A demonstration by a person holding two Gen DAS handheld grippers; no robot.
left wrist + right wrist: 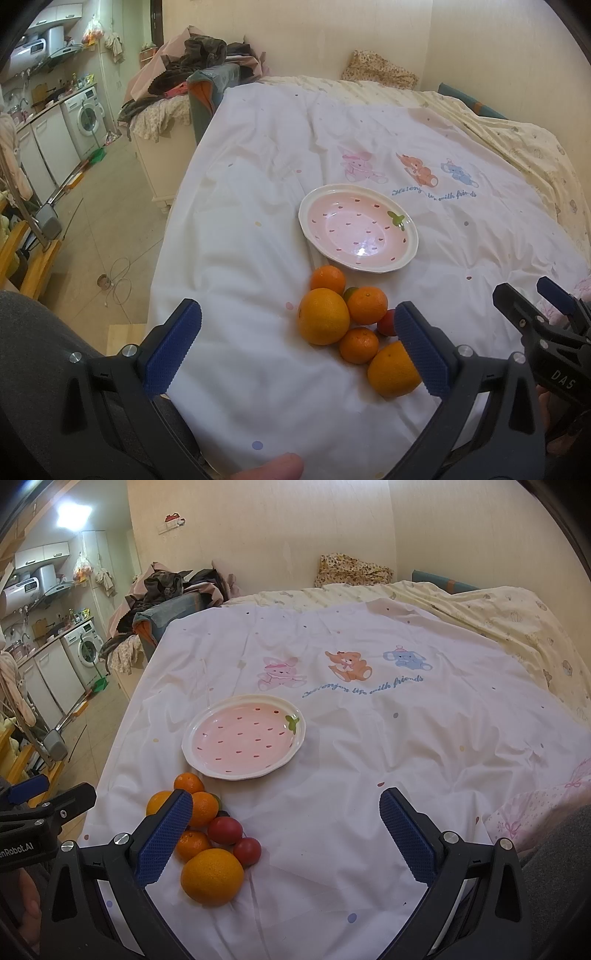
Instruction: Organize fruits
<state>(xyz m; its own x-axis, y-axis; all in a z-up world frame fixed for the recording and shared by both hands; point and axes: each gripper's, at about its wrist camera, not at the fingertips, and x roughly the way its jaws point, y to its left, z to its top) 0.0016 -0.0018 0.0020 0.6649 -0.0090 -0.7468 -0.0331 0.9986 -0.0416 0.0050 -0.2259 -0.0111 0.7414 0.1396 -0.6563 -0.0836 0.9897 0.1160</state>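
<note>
A pink strawberry-patterned plate (358,229) (243,736) lies bare on the white bedsheet. Just in front of it sits a cluster of fruit: a large orange (323,316), several small tangerines (366,305) (189,782), another large orange (391,369) (211,876) nearest me, and two red tomatoes (224,830) (246,851). My left gripper (297,354) is open above the sheet, its right finger (421,350) covering part of the near orange. My right gripper (286,842) is open too, with the fruit beside its left finger (166,834). Neither holds anything.
The bed's left edge (166,236) drops to a tiled floor with a cable. A pile of clothes (195,62) lies beyond the bed's far left corner, a pillow (352,570) at the wall. A cream quilt (517,624) covers the far right. A grey sleeve (44,369) is at lower left.
</note>
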